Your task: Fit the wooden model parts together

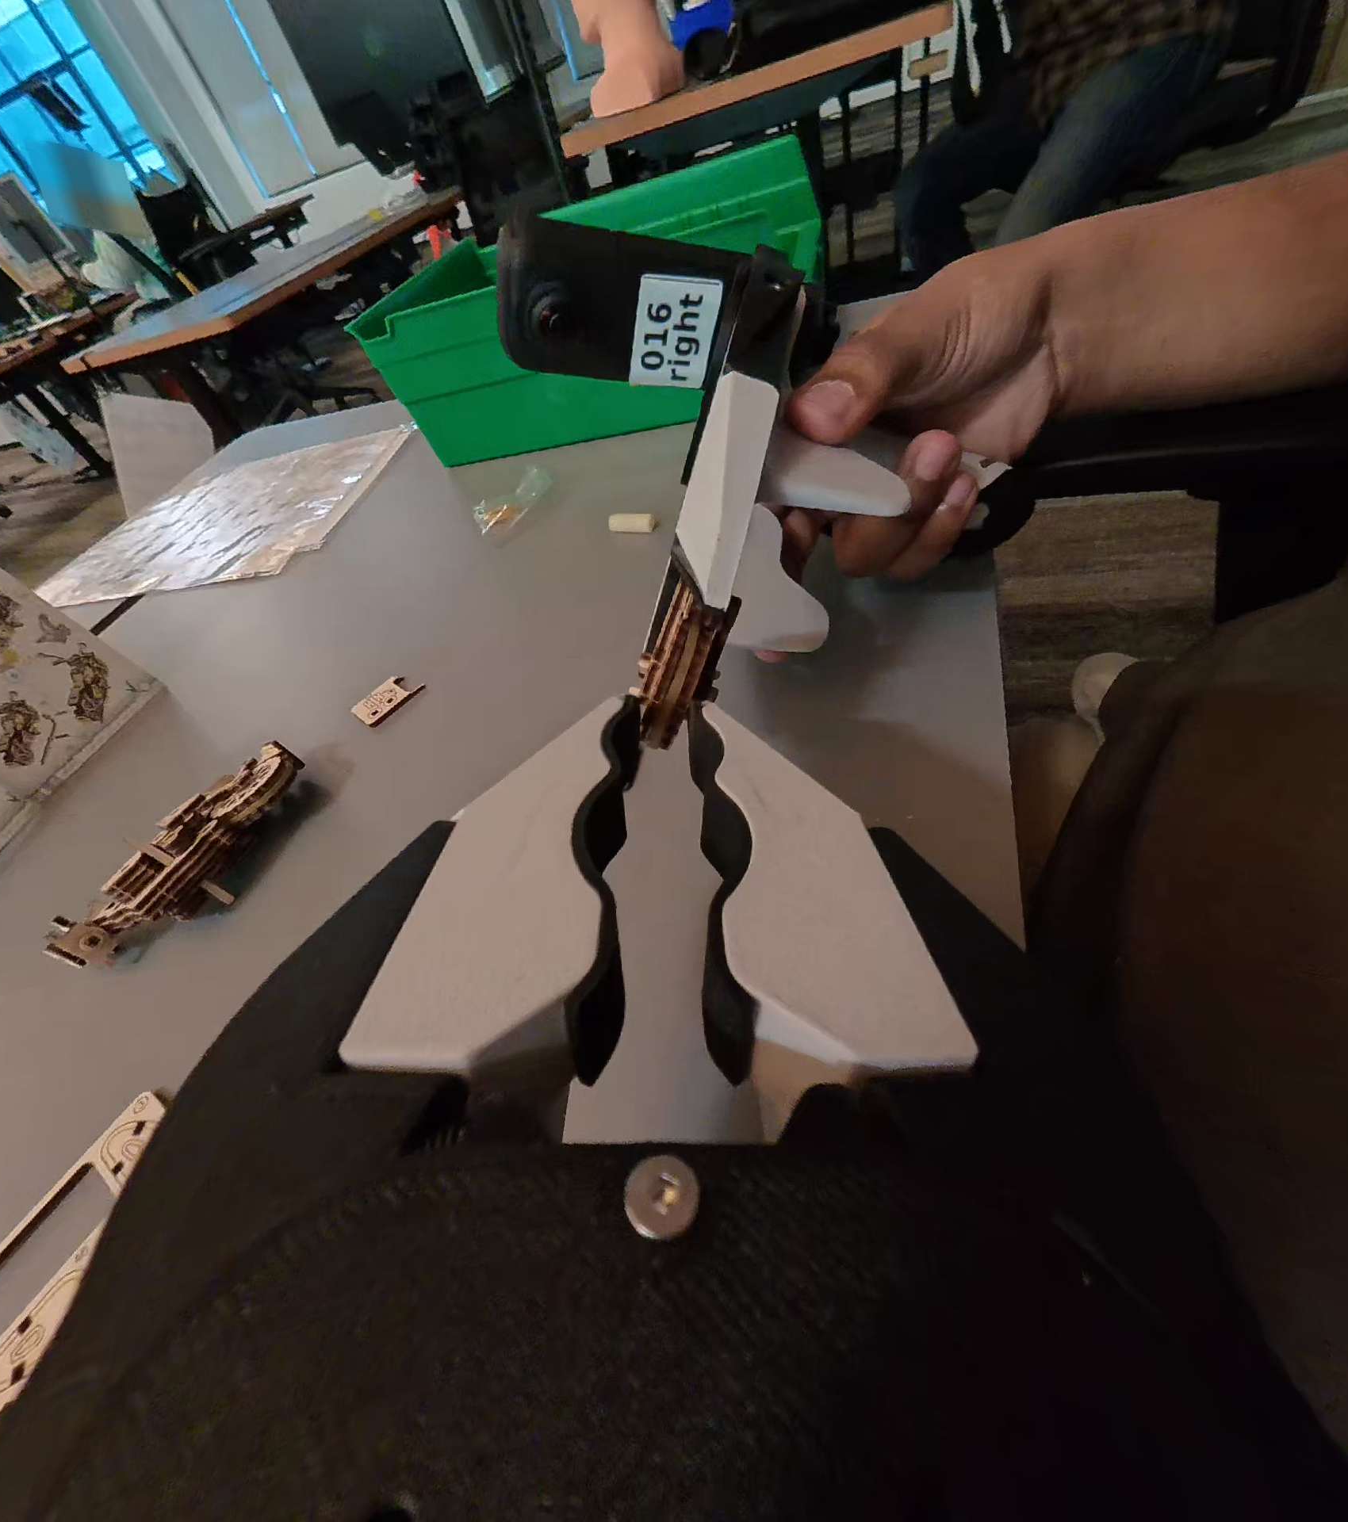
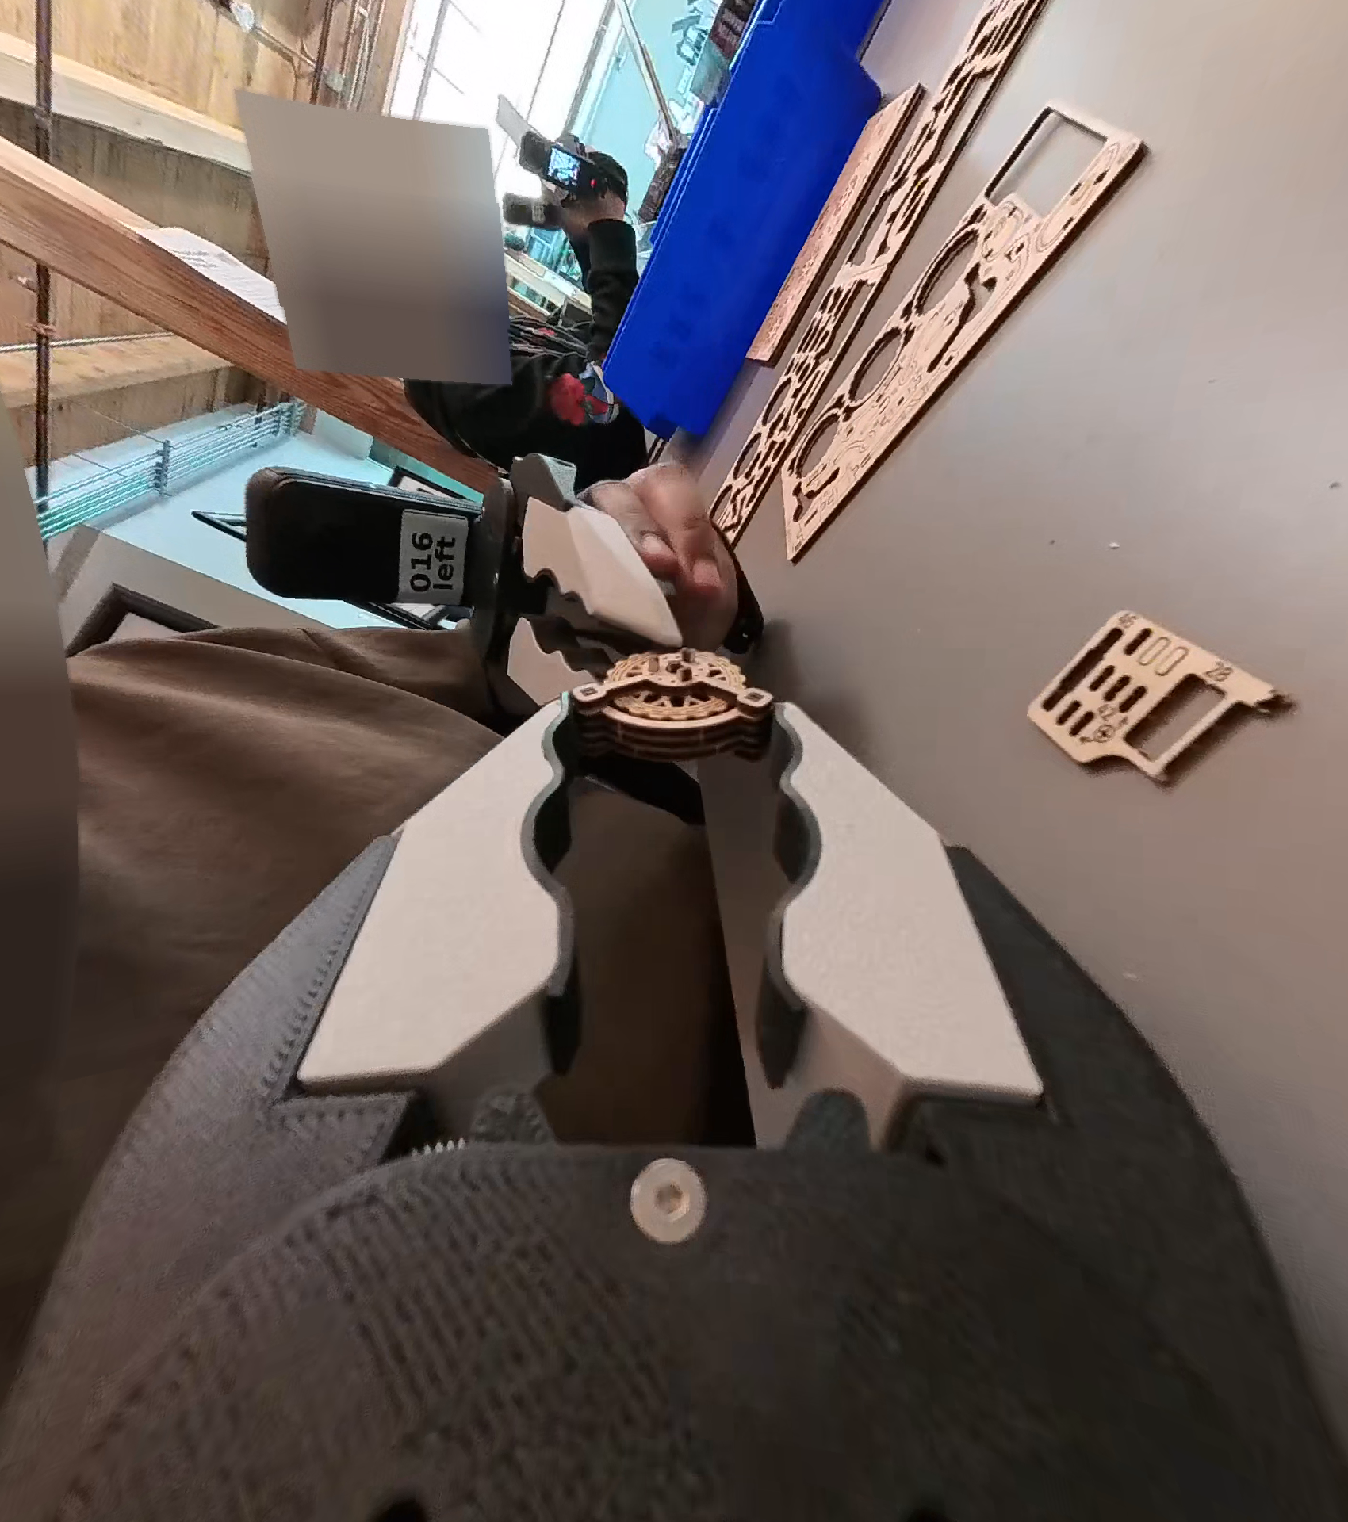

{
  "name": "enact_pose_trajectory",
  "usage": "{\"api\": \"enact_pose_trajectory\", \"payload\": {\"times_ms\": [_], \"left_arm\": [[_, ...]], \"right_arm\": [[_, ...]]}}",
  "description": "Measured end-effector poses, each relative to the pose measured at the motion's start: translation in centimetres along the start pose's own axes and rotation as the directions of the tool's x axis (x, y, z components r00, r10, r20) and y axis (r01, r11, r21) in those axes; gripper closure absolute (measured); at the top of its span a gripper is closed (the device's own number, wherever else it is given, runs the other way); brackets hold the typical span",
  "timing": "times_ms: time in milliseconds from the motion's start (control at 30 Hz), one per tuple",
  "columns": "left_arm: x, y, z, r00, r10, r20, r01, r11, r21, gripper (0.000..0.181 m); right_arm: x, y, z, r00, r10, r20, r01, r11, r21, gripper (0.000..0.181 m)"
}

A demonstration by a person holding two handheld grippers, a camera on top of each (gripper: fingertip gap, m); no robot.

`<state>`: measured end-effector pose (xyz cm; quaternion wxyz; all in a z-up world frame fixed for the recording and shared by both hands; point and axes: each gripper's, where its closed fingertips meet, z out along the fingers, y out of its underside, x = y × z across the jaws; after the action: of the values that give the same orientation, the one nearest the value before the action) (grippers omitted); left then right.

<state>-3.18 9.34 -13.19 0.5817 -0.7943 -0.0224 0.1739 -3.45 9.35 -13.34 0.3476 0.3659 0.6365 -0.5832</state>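
Between the two tools, above the near edge of the grey table (image 1: 489, 593), a layered wooden gear block (image 1: 675, 667) is hanging in the air. Seen from the left wrist view, the left gripper (image 1: 664, 725) is pinching the lower edge of that block with just its fingertips, the rest of the fingers standing a little apart behind them. Coming down from above, the right gripper (image 1: 691, 613) is clamping the block's upper part, with a hand (image 1: 926, 436) squeezing its handle. Well off to the left of the fingers, a larger part-built wooden model (image 1: 193, 848) is lying on the table, and a small flat wooden piece (image 1: 386, 702) is lying beyond it. A green bin (image 1: 572, 329) is sitting far ahead, near a foil sheet (image 1: 234, 515).

Looking from the right wrist view, the right gripper (image 2: 672, 725) is gripping the gear block (image 2: 672, 715) by its two ends, its round spoked face turned upward. Just past the fingertips, the left gripper (image 2: 617, 651) is meeting the block's far side. To the right of the fingers, a flat slotted wooden plate (image 2: 1148, 696) is lying on the table (image 2: 1148, 947), and cut-out plywood sheets (image 2: 926, 329) are lying farther ahead beside a blue bin (image 2: 745, 247).
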Motion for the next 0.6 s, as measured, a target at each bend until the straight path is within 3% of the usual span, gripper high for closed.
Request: {"api": "enact_pose_trajectory", "payload": {"times_ms": [200, 333, 500, 600], "left_arm": [[0.2, -0.1, 0.0, 0.999, -0.023, -0.023, 0.023, 1.000, 0.006, 0.175], [-0.3, -0.8, -0.3, 0.980, -0.190, -0.064, 0.193, 0.980, 0.042, 0.175], [-1.6, -1.7, -0.9, 0.853, -0.488, -0.185, 0.509, 0.856, 0.090, 0.176], [-2.1, -1.7, -1.1, 0.811, -0.544, -0.215, 0.572, 0.815, 0.091, 0.176]], "right_arm": [[-0.4, -0.2, -0.1, 0.998, 0.031, 0.046, -0.031, 0.999, 0.010, 0.134], [-1.3, -1.3, -0.8, 0.997, -0.025, 0.077, 0.020, 0.998, 0.057, 0.126], [-2.0, -3.3, -2.2, 0.987, -0.157, 0.033, 0.149, 0.975, 0.162, 0.131], [-2.6, -3.8, -2.5, 0.977, -0.213, 0.027, 0.204, 0.960, 0.191, 0.137]]}}
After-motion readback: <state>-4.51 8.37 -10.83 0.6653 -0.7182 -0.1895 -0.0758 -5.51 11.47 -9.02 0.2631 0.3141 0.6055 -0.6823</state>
